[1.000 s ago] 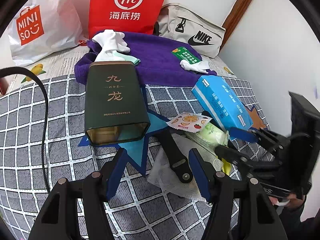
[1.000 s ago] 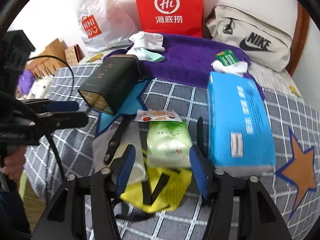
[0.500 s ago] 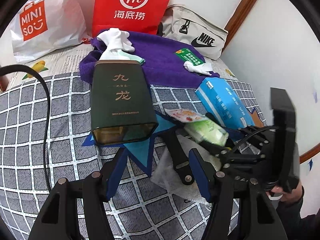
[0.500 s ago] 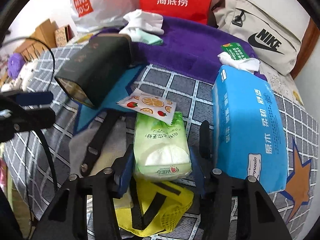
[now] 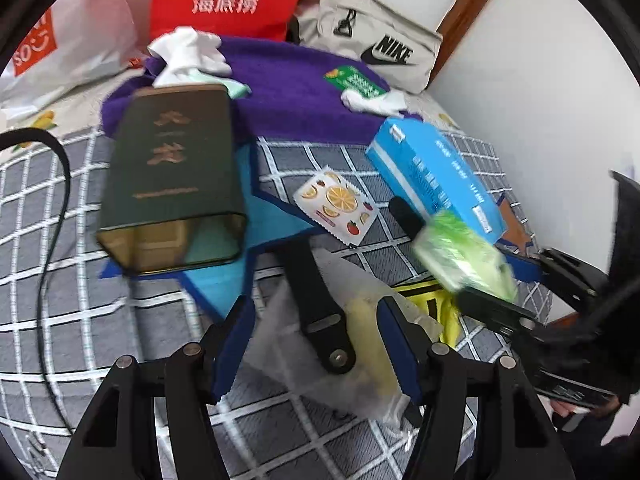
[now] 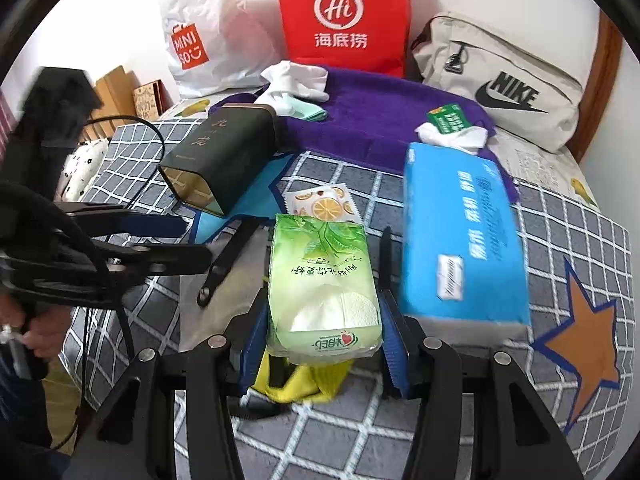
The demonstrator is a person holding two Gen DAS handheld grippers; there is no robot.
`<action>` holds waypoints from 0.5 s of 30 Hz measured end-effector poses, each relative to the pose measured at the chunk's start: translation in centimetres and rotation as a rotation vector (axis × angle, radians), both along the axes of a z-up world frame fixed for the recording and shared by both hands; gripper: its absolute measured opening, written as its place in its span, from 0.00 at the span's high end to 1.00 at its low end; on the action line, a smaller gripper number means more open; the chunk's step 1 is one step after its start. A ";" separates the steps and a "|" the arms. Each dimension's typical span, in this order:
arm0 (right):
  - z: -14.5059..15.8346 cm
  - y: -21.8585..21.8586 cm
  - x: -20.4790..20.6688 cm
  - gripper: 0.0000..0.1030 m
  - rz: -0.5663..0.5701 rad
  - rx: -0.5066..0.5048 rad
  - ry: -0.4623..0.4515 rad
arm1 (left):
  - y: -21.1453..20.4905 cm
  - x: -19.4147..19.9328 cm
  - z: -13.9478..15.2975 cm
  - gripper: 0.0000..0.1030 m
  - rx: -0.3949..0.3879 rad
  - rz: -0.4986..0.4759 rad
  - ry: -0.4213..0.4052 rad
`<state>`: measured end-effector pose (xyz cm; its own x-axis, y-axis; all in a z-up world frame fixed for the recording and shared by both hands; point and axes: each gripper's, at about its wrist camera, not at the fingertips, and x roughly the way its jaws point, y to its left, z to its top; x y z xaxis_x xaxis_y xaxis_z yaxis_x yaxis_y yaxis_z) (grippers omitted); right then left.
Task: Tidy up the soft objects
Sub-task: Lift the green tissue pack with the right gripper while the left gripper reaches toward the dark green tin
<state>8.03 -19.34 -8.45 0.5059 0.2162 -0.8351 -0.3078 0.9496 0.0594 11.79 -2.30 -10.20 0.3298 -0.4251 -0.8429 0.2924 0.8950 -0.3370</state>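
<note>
My right gripper (image 6: 322,344) is shut on a green tissue pack (image 6: 322,284) and holds it above the bed; the pack also shows blurred in the left wrist view (image 5: 464,256). My left gripper (image 5: 316,352) is open and empty, hovering over a clear plastic bag (image 5: 360,344) with a black strap (image 5: 316,304) across it. A blue tissue pack (image 6: 460,236) lies to the right of the green one. A small fruit-print sachet (image 6: 320,206) lies behind it. A purple towel (image 6: 380,108) lies at the back, with white cloths (image 6: 296,80) on it.
A dark green tin (image 6: 224,156) lies on its side, open end toward me. A yellow mesh bag (image 6: 296,380) lies under the held pack. Red bag (image 6: 344,16), white Miniso bag (image 6: 196,32) and beige Nike bag (image 6: 504,80) line the wall. A black cable (image 5: 52,240) runs at left.
My right gripper has closed on the green tissue pack and lifted it off the bed. The left gripper has drifted slightly and stays open.
</note>
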 end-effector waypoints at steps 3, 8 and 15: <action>0.4 -1.5 -0.7 0.50 -0.021 0.002 -0.012 | -0.8 0.5 -1.1 0.55 -0.016 -0.003 0.019; 0.8 -3.4 -1.4 0.50 -0.020 0.063 -0.006 | -1.5 0.7 -1.5 0.69 -0.029 -0.013 0.022; 1.6 -3.5 -2.0 0.50 -0.019 0.063 -0.046 | -1.9 0.6 -1.0 0.71 0.002 -0.027 0.027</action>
